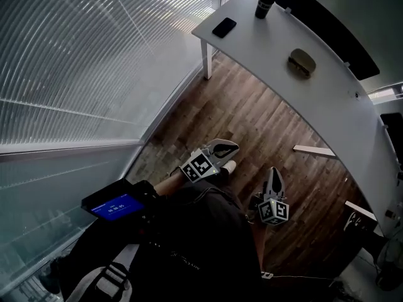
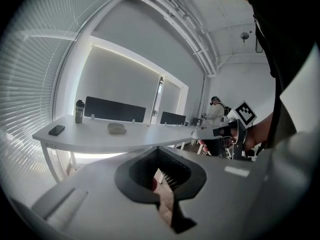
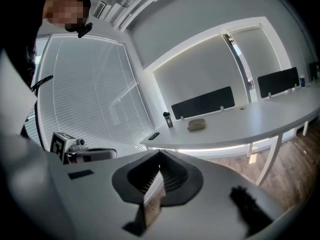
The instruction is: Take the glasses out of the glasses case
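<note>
Tan glasses case (image 1: 302, 62) on table (image 1: 252, 38), far from left tongs (image 1: 232, 148), right tongs (image 1: 274, 173)

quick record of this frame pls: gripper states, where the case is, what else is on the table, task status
left gripper: jaws together, nothing between, held low over the wood floor
right gripper: jaws together, nothing between, beside the left one
glasses case: looks closed, lies on the white table, far from both grippers
also on table: phone, dark tumbler, both near its end
task status: not started, case untouched
</note>
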### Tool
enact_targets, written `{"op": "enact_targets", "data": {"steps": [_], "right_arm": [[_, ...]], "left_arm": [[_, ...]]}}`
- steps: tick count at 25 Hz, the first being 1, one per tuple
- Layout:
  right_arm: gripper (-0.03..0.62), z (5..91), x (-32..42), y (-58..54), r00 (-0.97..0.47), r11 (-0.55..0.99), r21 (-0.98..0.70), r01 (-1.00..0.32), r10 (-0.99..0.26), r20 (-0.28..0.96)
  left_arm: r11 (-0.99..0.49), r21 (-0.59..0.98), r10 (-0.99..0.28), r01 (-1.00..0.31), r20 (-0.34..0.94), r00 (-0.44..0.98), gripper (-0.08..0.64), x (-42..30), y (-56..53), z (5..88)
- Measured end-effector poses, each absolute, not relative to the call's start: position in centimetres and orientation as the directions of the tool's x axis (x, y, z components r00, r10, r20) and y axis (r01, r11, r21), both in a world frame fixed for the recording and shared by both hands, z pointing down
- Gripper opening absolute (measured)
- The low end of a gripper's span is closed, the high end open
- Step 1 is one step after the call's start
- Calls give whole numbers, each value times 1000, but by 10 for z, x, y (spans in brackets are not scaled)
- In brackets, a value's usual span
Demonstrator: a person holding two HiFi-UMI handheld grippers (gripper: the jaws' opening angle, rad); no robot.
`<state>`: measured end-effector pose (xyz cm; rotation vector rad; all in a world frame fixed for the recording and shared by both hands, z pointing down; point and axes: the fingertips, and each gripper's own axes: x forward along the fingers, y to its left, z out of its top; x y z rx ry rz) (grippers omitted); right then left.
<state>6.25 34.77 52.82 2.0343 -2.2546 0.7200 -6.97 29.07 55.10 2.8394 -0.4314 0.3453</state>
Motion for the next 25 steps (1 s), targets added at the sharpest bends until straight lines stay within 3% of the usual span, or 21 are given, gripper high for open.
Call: {"op": "enact_targets", "data": {"steps": [25], "right_arm": [[6, 561, 228, 314, -118, -5, -395, -919, -951, 286]], "left_arm": [[-933, 177, -246, -312, 318, 916, 6, 74, 249, 549]]}}
